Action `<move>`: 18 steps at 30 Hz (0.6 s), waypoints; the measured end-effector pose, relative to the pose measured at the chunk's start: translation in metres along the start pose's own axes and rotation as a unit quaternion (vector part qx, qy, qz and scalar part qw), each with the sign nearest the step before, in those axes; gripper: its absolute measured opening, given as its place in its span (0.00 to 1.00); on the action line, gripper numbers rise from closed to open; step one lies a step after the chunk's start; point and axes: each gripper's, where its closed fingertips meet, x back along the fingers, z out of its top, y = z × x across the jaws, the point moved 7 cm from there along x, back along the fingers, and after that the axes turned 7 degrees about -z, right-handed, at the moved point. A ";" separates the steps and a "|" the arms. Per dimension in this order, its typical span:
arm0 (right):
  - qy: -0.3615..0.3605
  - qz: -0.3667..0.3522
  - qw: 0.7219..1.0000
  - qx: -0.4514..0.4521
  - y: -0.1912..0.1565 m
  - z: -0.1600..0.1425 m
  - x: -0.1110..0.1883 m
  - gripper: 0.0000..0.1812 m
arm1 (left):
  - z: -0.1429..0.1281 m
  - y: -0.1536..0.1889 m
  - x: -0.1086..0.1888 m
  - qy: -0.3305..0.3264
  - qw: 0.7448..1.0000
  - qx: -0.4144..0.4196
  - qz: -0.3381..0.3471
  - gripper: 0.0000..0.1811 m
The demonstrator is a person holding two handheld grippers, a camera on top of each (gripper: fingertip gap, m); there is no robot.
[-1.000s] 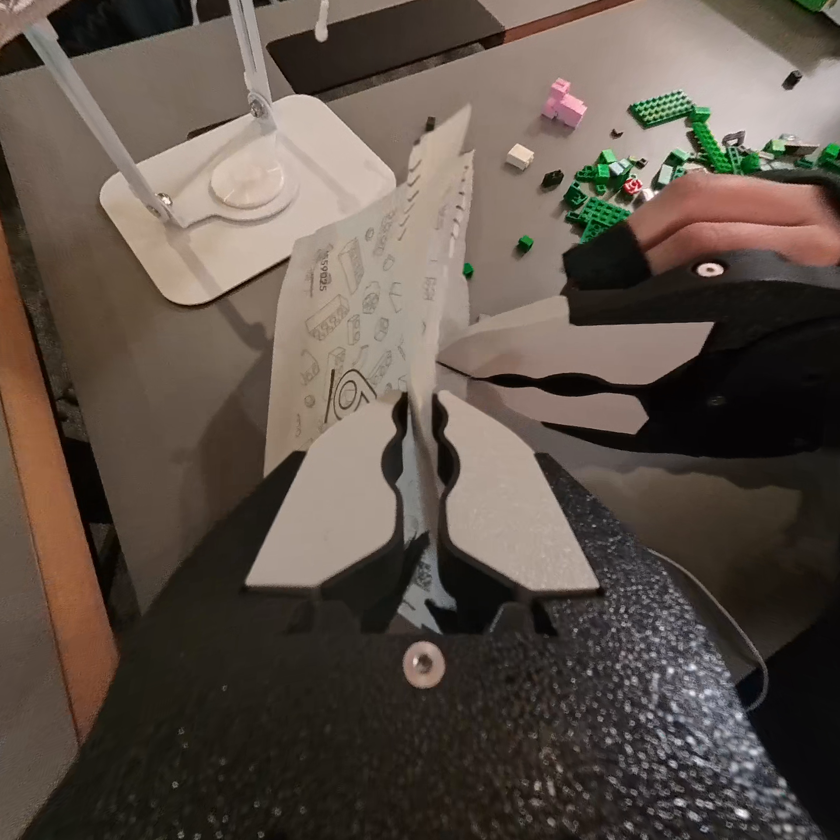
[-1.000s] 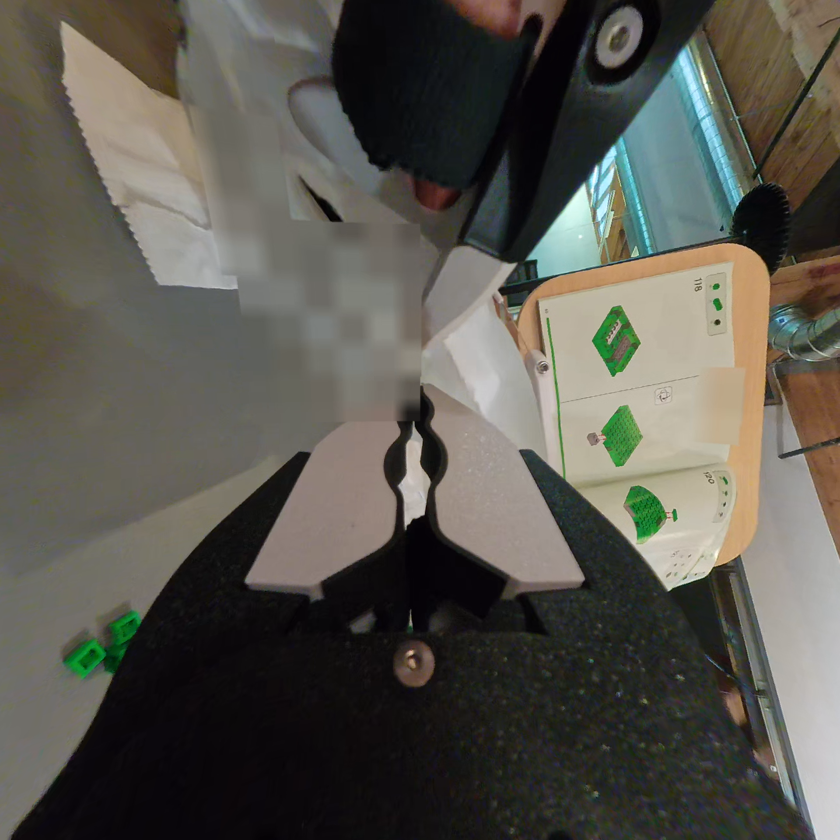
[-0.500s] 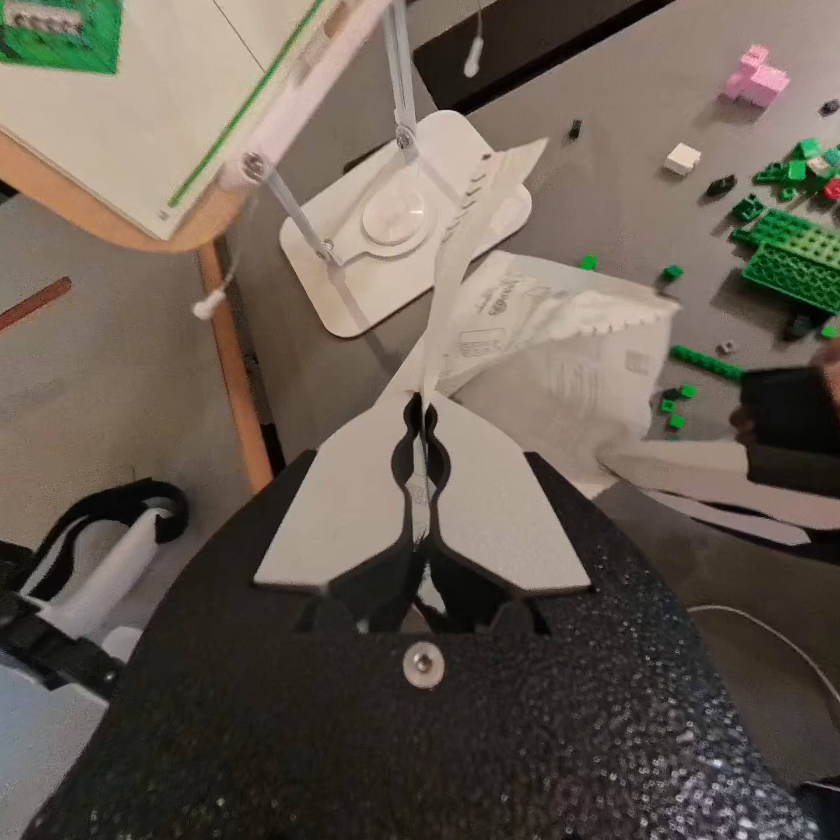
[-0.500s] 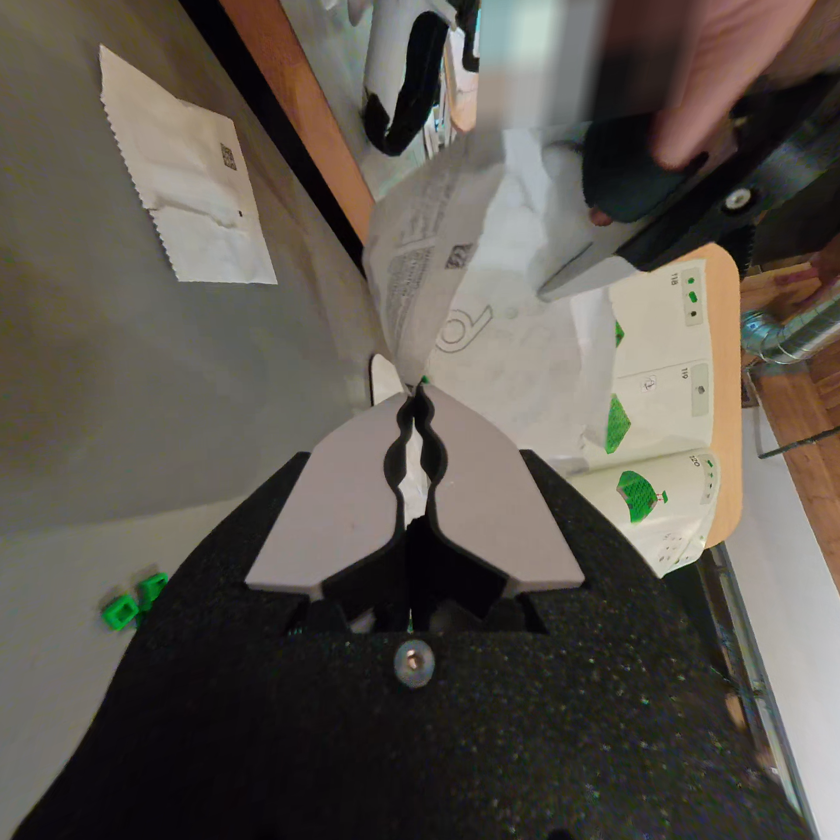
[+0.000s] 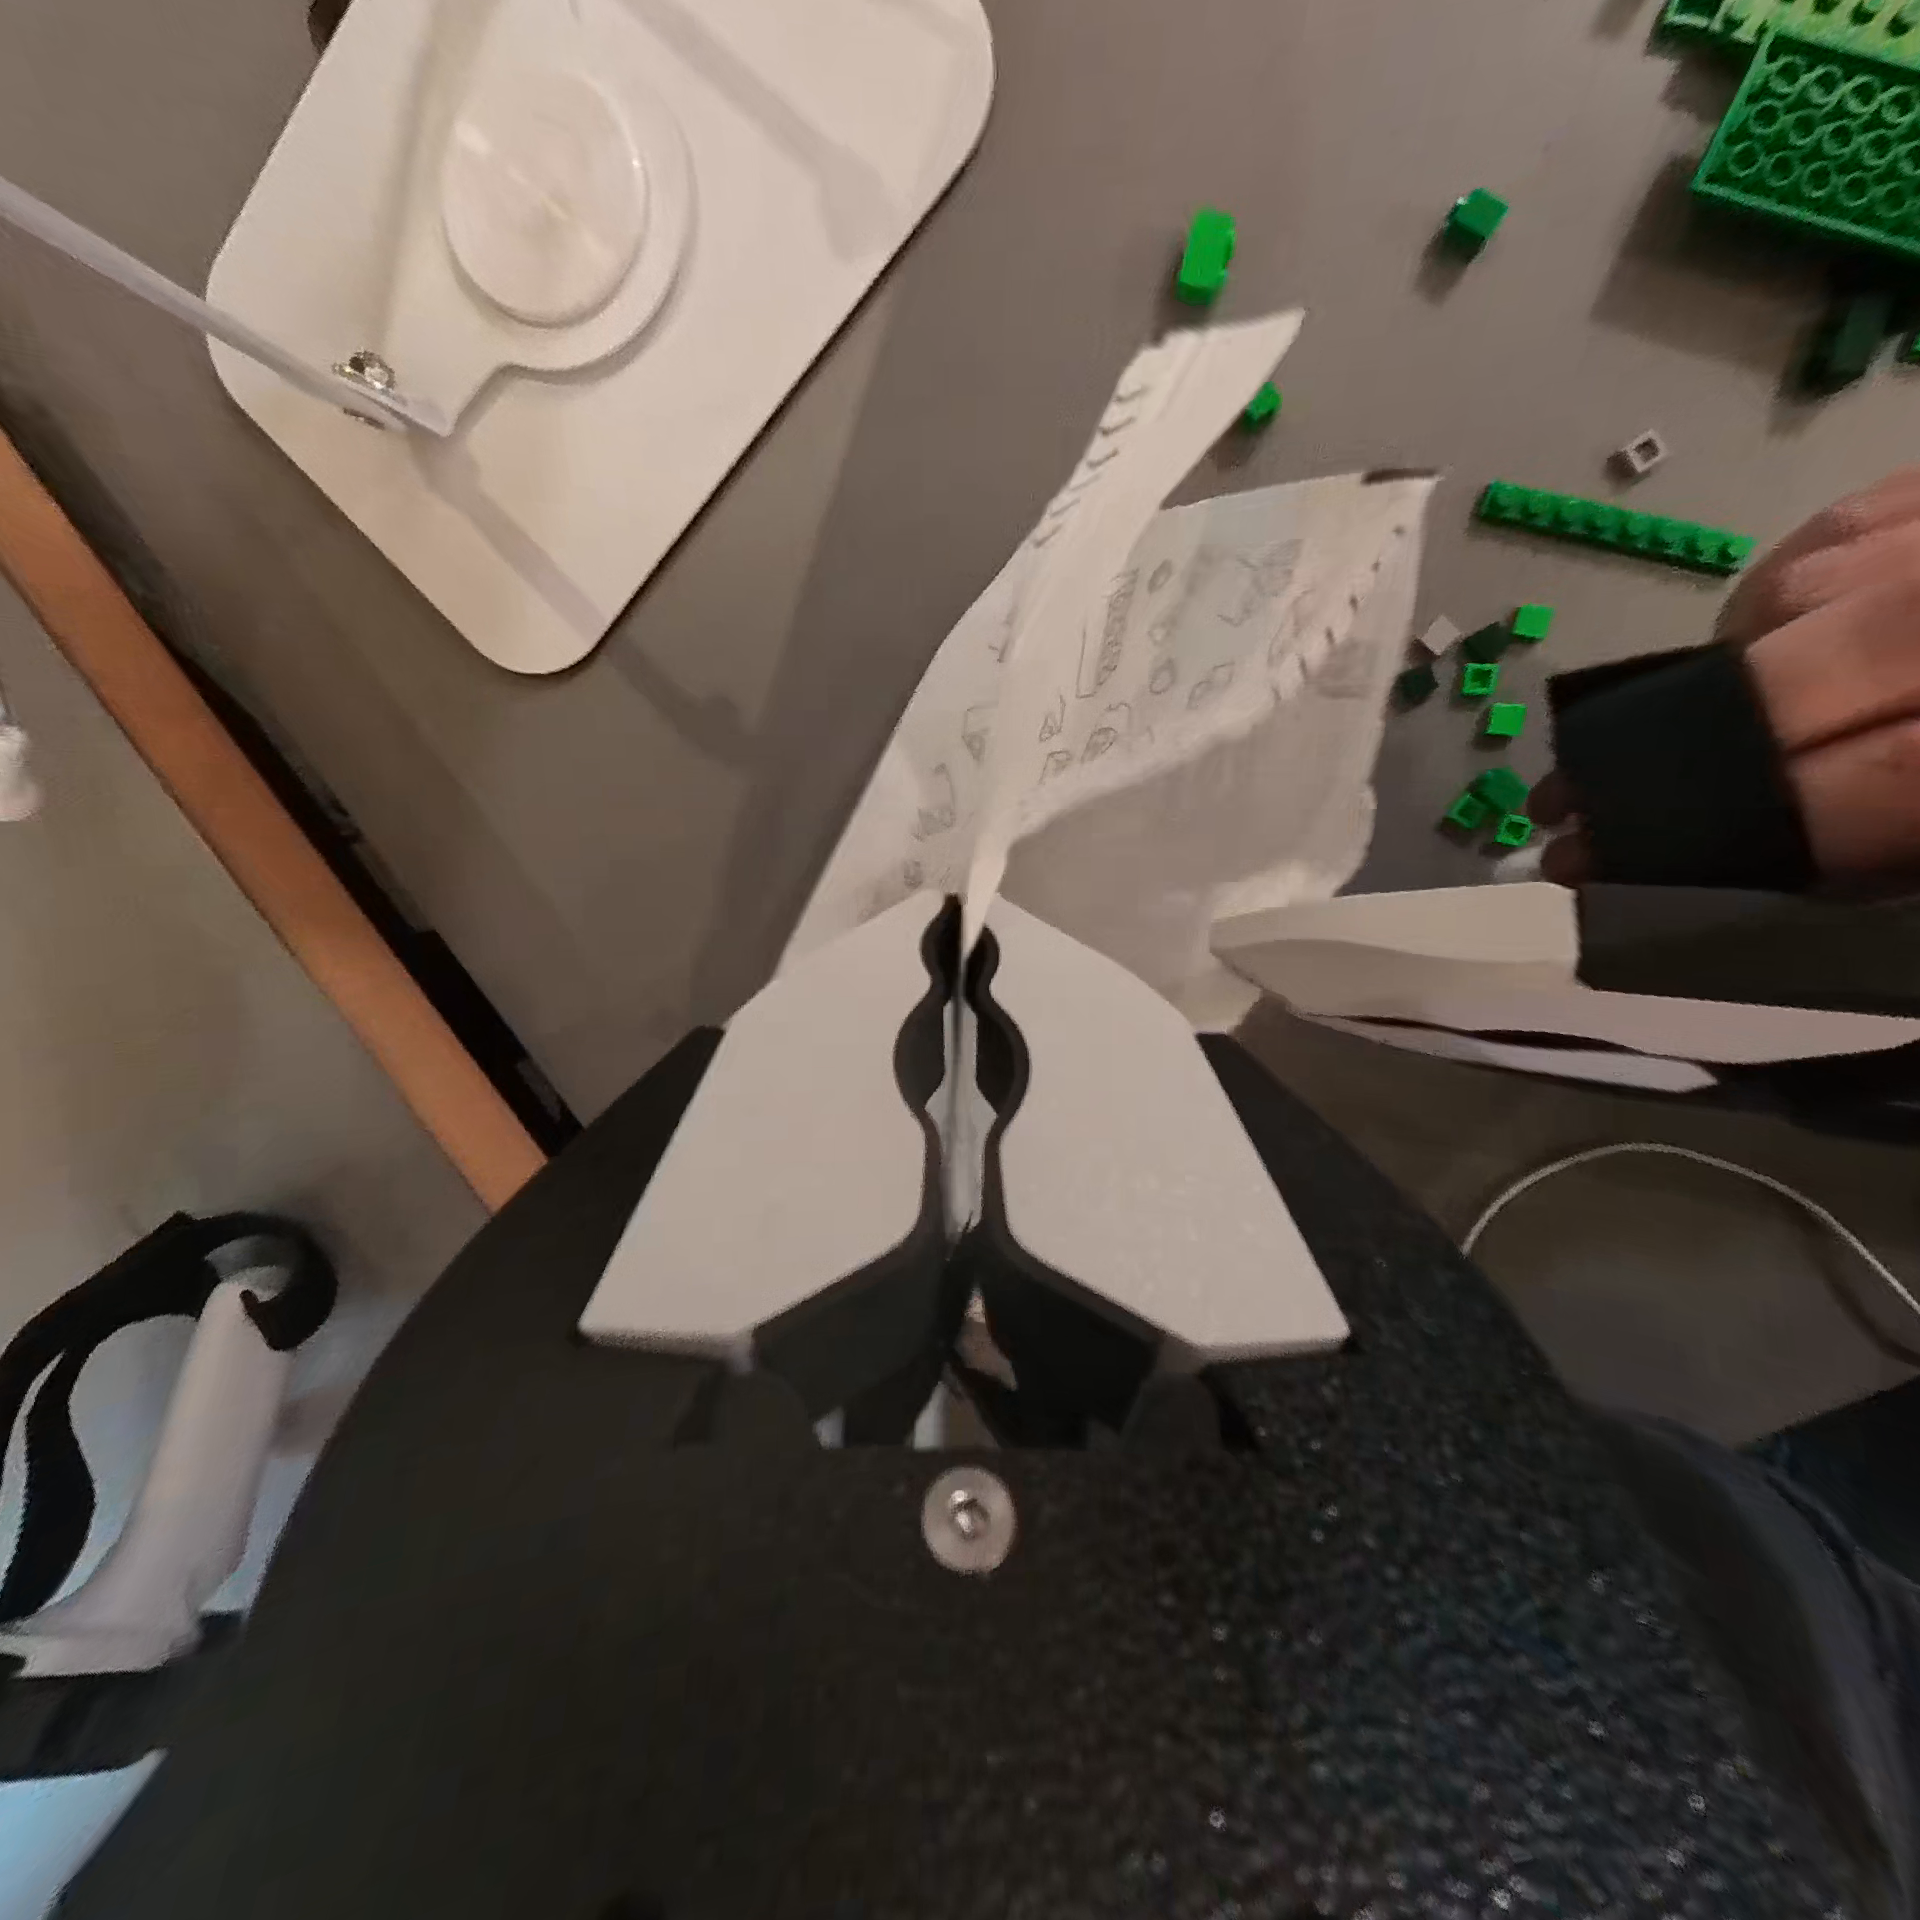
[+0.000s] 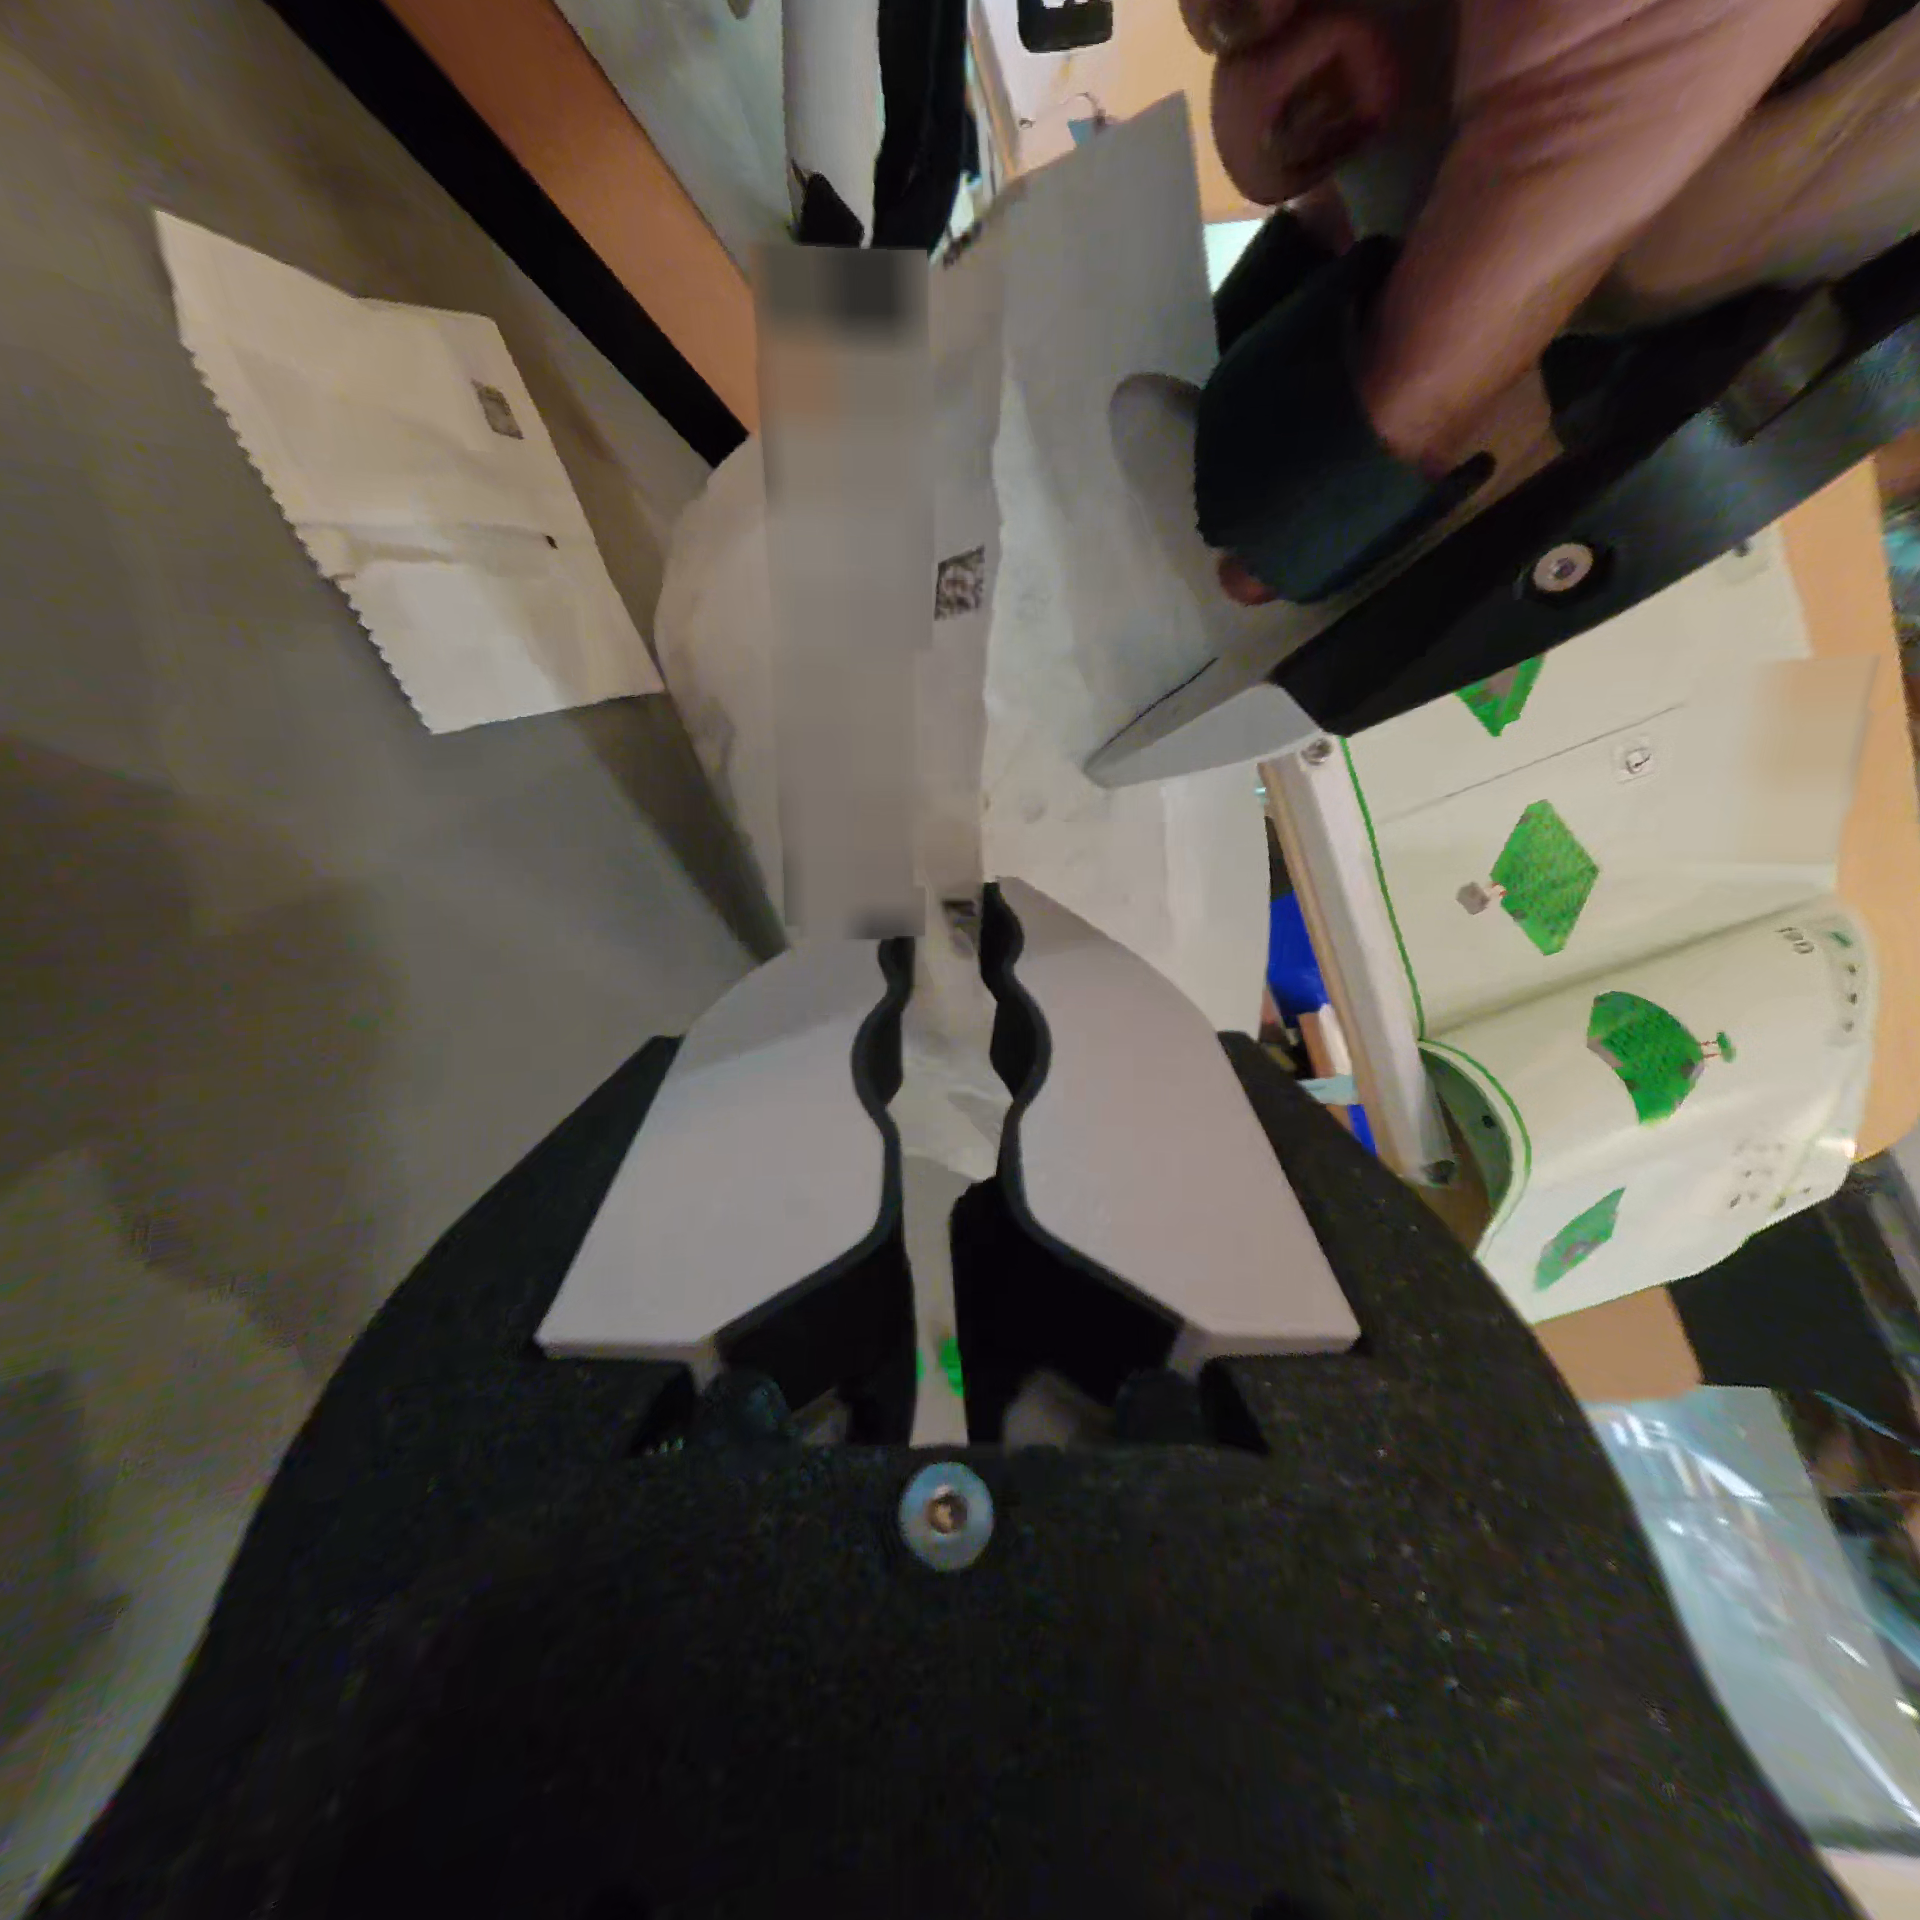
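My left gripper (image 5: 958,914) is shut on a corner of a white printed paper bag (image 5: 1143,707), torn open and held above the grey table (image 5: 644,831). My right gripper (image 6: 948,920) grips the bag's other crumpled edge (image 6: 1049,623), with paper filling the narrow gap between its pads. Each gripper shows in the other's view: the right one (image 5: 1247,966) in the left wrist view, the left one (image 6: 1195,727) in the right wrist view. Small green bricks (image 5: 1496,727) lie on the table beyond the bag.
A white stand base (image 5: 582,281) sits at the back left. A green plate (image 5: 1829,135) and a long green strip (image 5: 1616,530) lie at the back right. A second flat paper bag (image 6: 416,499) lies near the table's wooden edge (image 5: 208,727). An open instruction booklet (image 6: 1610,935) rests on its stand. A white cable (image 5: 1662,1174) runs near me. The tips of one gripper are about 5 centimeters away from the tips of the other. From either gripper's tips it is about 25 centimeters to the green plate (image 5: 1829,135).
Both grippers have tilted down toward the table with the bag between them. The right gripper's pads stand slightly wider apart than before. More small green bricks lie by the bag.
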 end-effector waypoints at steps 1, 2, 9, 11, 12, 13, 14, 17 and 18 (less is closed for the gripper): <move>0.000 0.007 1.000 -0.007 0.001 0.000 0.001 0.08 | 0.001 -0.001 0.001 0.000 1.000 -0.001 0.004 0.00; -0.001 0.015 1.000 -0.014 0.002 -0.001 0.003 0.09 | 0.000 -0.001 0.000 -0.003 1.000 -0.007 0.004 0.00; -0.050 0.143 0.969 -0.194 0.019 -0.033 0.035 0.22 | -0.003 -0.005 -0.001 0.010 1.000 -0.017 -0.015 0.00; -0.088 0.184 0.943 -0.262 0.023 -0.057 0.047 0.22 | -0.004 -0.004 0.001 0.017 0.999 -0.025 -0.019 0.00; -0.110 0.205 0.928 -0.291 0.024 -0.069 0.052 0.24 | -0.005 -0.004 0.002 0.020 0.999 -0.027 -0.025 0.00; -0.133 0.226 0.912 -0.316 0.024 -0.081 0.057 0.28 | -0.006 -0.003 0.002 0.024 0.999 -0.030 -0.035 0.00; -0.150 0.250 0.896 -0.334 0.023 -0.090 0.061 0.29 | -0.007 -0.001 0.002 0.024 0.998 -0.033 -0.048 0.00; -0.150 0.291 0.870 -0.369 0.020 -0.102 0.068 0.24 | -0.009 0.002 0.000 0.024 0.996 -0.044 -0.069 0.00; -0.134 0.304 0.865 -0.375 0.019 -0.100 0.069 0.20 | -0.009 0.003 0.000 0.024 0.996 -0.050 -0.073 0.00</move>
